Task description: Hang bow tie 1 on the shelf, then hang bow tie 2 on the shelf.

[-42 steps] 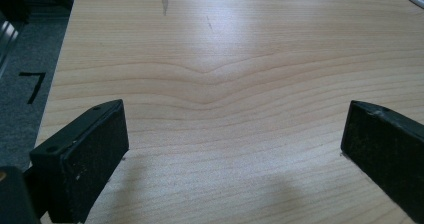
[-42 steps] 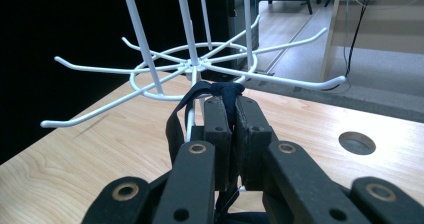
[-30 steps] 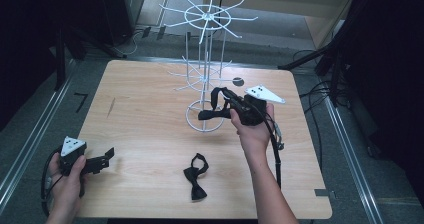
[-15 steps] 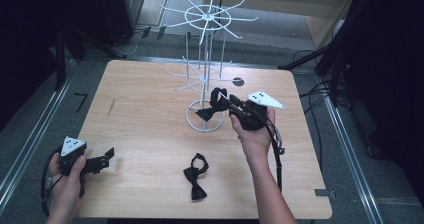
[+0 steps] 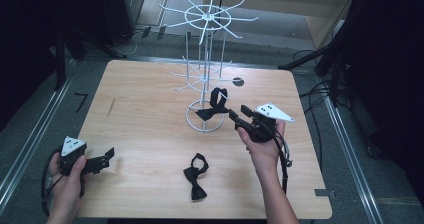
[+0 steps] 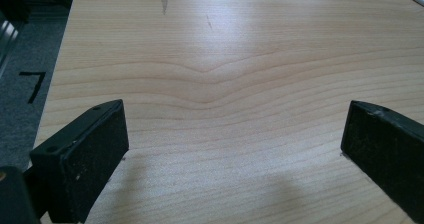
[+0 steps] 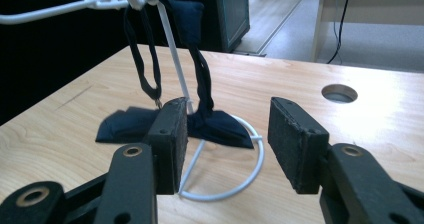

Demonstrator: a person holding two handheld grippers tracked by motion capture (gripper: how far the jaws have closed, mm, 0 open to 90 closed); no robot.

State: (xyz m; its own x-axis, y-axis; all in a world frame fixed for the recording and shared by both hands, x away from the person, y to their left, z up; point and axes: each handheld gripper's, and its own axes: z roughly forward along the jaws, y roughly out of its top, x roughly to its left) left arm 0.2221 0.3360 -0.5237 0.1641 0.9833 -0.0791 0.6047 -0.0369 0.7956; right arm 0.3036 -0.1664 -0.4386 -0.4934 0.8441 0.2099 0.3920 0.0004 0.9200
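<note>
A white wire rack (image 5: 202, 74) stands mid-table. A black bow tie (image 5: 212, 106) hangs by its strap (image 7: 197, 74) from a lower arm, and its bow (image 7: 220, 126) rests on the base ring (image 7: 250, 169). My right gripper (image 5: 238, 113) sits just right of that ring. Its jaws have just been opening and stand apart with nothing between them (image 7: 227, 106). A second black bow tie (image 5: 195, 175) lies flat near the front edge. My left gripper (image 5: 107, 154) is held low at the front left, open over bare wood (image 6: 235, 114).
The wooden table (image 5: 140, 109) has a round cable hole (image 5: 238, 81) behind the rack, which the right gripper view shows too as a hole (image 7: 339, 92). The rack's upper arms (image 5: 207, 16) spread wide. Dark floor, cables and furniture surround the table.
The right gripper let go of the bow tie, opened, and drew back down and right from the rack. The tie now hangs on the rack. The left gripper stayed put.
</note>
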